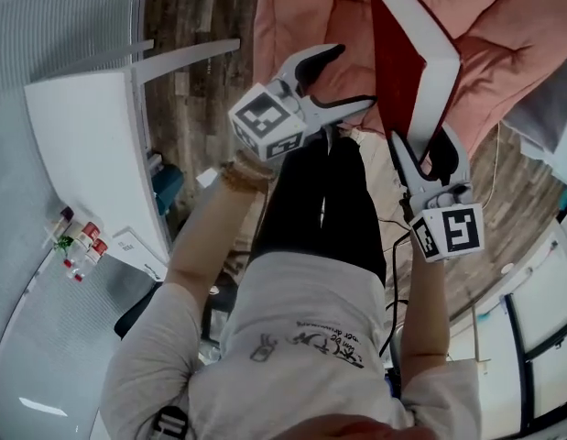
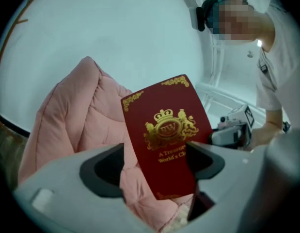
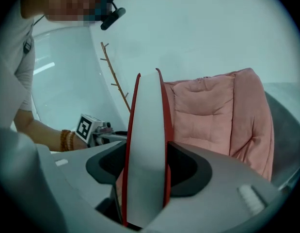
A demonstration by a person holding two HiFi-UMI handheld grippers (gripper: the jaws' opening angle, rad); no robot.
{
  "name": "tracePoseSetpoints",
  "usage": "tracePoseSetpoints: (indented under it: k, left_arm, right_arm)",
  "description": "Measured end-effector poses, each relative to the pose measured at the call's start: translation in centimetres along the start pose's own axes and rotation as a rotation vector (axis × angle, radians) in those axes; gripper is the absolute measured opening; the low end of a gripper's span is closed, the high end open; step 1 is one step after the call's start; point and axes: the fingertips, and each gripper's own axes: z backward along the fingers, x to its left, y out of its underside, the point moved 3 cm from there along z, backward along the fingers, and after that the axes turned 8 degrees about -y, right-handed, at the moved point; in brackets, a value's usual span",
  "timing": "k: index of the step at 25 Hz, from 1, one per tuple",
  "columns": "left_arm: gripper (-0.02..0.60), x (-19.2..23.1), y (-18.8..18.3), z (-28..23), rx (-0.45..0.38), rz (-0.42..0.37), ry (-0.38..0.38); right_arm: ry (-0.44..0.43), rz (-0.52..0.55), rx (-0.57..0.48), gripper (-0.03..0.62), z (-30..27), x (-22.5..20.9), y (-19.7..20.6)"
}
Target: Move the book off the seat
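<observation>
Well, the book [image 1: 411, 62] is up in the air, held upright in front of the pink quilt [image 1: 301, 16] that covers the seat [image 3: 285, 140], and it touches neither. The right gripper [image 1: 425, 149] has it. In the right gripper view the jaws [image 3: 147, 166] sit clenched on the two red covers, one pad on each side, with the white page edge [image 3: 147, 149] facing the camera and standing tall between them. From the head view the book rises from that grip and leans away over the quilt.

The left gripper [image 1: 352, 76] is beside it, jaws spread wide and grasping nothing. Its lower finger [image 1: 356, 104] reaches toward the red cover, and I cannot tell whether the tip touches it. In the left gripper view the front cover [image 2: 166, 135] fills the middle, tilted, with a gold crest and gold corners. The book's lower corner dips into the gap between the jaws [image 2: 157, 166], but the pads do not press on it. The quilt [image 2: 77, 115] bulges behind and to the left, and the right gripper [image 2: 232, 130] shows past the book's right edge.

The right gripper view catches the left gripper [image 3: 99, 132] low on the left, a beaded wrist behind it, and a bare branch-like stand [image 3: 116, 79] against the wall. A white desk [image 1: 81, 154] stands off to the person's left on the wooden floor [image 1: 201, 16].
</observation>
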Motion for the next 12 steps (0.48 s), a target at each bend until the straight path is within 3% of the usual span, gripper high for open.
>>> tracePoseSetpoints:
  k: [7,12]
  left_arm:
    - [0.411,-2.2,-5.2,3.0,-0.075,0.075,0.106]
    - [0.422,-4.7,-8.0,4.5,-0.051,0.079,0.223]
  right_arm:
    - [-0.18,-0.15,-0.116,0.262,4.6,4.0,-5.9]
    - [-0.319,-0.197,-0.162,0.262,6.9,6.4,-9.1]
